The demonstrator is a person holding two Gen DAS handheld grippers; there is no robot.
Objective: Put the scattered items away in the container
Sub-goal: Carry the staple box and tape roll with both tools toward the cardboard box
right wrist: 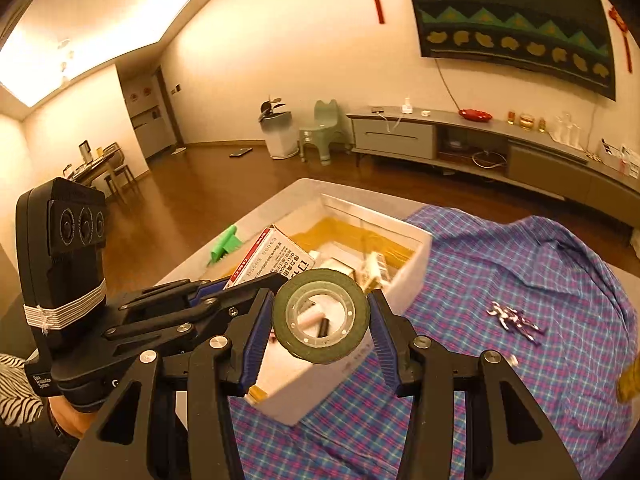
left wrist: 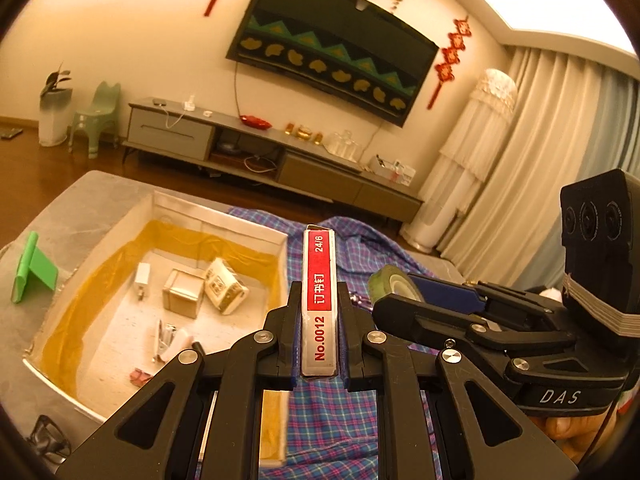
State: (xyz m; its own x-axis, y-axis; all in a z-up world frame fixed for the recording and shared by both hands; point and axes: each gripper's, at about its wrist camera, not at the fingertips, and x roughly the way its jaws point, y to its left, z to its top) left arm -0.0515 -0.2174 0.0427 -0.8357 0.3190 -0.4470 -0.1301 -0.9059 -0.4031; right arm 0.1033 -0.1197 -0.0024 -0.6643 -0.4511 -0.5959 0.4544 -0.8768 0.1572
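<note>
Your left gripper (left wrist: 319, 312) clamps the red-labelled staple box (left wrist: 319, 300), your right gripper (right wrist: 320, 316) the green tape roll (right wrist: 320, 315); carry both over the white foam container (right wrist: 416, 248) ahead-left, then release low.

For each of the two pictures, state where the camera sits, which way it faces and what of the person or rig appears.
Left wrist: on the left gripper, facing the white box and TV wall; right gripper alongside.
Right wrist: on the right gripper, facing the white box; left gripper and a hand show.
Shared: staple box, tape roll.
</note>
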